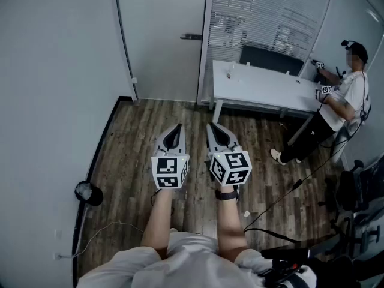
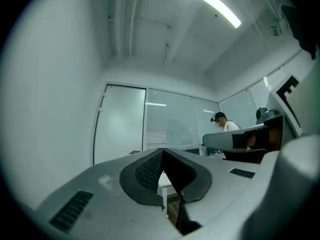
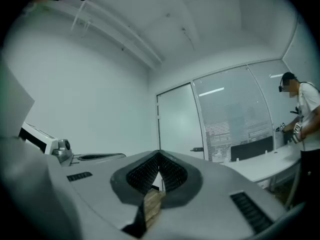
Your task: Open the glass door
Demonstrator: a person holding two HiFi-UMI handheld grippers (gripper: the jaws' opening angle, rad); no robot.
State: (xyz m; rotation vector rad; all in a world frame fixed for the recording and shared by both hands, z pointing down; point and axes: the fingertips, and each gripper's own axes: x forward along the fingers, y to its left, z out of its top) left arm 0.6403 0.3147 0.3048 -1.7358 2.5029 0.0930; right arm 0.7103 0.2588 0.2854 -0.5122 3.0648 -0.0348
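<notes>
The frosted glass door stands closed at the far end of the room, with a dark lever handle on its right edge. My left gripper and right gripper are held side by side over the wood floor, well short of the door, both shut and empty. In the left gripper view the door and its handle show beyond the closed left gripper. The right gripper view has the door and handle past the closed right gripper.
A white desk stands right of the door, in front of a glass wall with blinds. A person works at its far end. A black round object sits by the left wall. Cables and a chair are at the right.
</notes>
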